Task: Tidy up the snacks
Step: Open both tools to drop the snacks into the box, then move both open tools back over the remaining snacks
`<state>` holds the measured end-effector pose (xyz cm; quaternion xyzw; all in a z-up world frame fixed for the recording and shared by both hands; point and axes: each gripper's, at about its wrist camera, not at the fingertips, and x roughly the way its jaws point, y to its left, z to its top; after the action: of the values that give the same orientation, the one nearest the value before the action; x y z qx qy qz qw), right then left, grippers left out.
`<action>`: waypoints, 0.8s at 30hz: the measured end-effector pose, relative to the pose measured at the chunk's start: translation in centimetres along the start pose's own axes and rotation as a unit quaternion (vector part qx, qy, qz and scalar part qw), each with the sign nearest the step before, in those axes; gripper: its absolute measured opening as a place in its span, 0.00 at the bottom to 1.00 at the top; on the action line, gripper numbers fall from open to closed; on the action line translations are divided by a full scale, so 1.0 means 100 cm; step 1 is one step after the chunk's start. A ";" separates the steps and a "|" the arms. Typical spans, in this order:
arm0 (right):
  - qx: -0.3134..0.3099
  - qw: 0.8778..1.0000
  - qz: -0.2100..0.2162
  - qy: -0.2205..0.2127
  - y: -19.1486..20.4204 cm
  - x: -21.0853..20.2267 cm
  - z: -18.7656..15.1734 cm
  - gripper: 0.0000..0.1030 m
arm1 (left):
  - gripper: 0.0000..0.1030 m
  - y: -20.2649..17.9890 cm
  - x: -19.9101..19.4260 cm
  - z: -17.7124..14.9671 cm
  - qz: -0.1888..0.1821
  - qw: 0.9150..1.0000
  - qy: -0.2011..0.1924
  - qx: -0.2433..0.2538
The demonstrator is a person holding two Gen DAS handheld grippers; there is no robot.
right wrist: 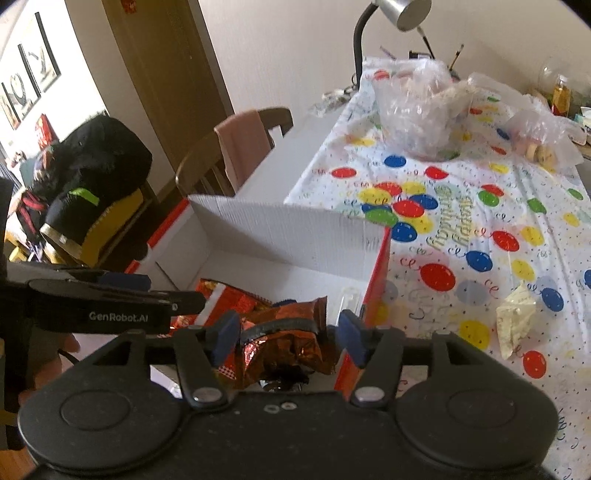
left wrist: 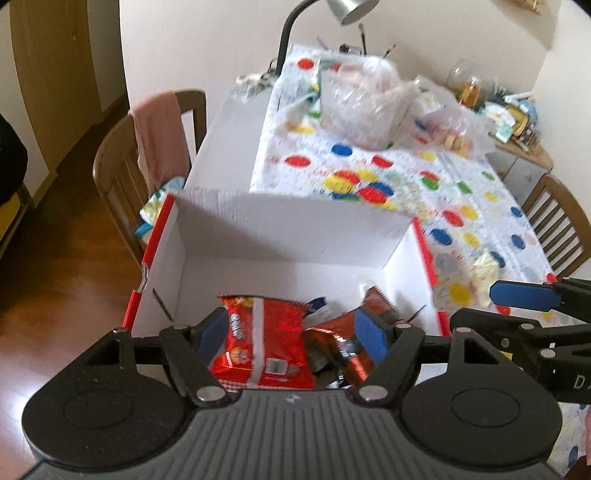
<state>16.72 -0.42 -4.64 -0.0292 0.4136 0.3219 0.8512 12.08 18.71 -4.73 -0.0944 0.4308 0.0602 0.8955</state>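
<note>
A white cardboard box (left wrist: 291, 225) with red outer sides stands at the near end of the table. A red snack bag (left wrist: 266, 343) and a coppery foil packet (left wrist: 343, 354) lie inside it. My left gripper (left wrist: 291, 332) hangs open above the red bag, and its pads do not touch the bag. My right gripper (right wrist: 288, 334) is open over the box's (right wrist: 288, 229) right side, with the crumpled copper packet (right wrist: 291, 328) loose between its pads. Each gripper shows at the edge of the other's view: the right gripper (left wrist: 517, 295) and the left gripper (right wrist: 122, 284).
A balloon-print tablecloth (right wrist: 461, 229) covers the table. A cream packet (right wrist: 515, 314) lies right of the box, and clear plastic bags (right wrist: 417, 110) of snacks sit at the far end by a lamp (right wrist: 402, 11). A wooden chair with a pink cloth (left wrist: 159, 140) stands on the left.
</note>
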 end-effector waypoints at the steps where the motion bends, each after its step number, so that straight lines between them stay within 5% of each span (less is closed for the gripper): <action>1: 0.000 1.000 0.002 -0.006 -0.002 -0.006 0.000 0.61 | 0.73 -0.004 -0.005 0.000 -0.001 1.000 -0.008 0.002; 14: 0.008 0.998 0.024 -0.059 -0.043 -0.065 -0.012 0.81 | 0.79 -0.064 -0.042 -0.015 -0.021 0.997 -0.067 0.012; 24: 0.014 0.997 0.029 -0.072 -0.099 -0.093 -0.034 0.92 | 0.81 -0.123 -0.032 -0.031 -0.047 0.996 -0.069 0.016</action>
<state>15.82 -14.18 -2.24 0.0178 0.3568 0.3414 0.8693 10.09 5.95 -2.67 -0.0962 0.3640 0.0178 0.9263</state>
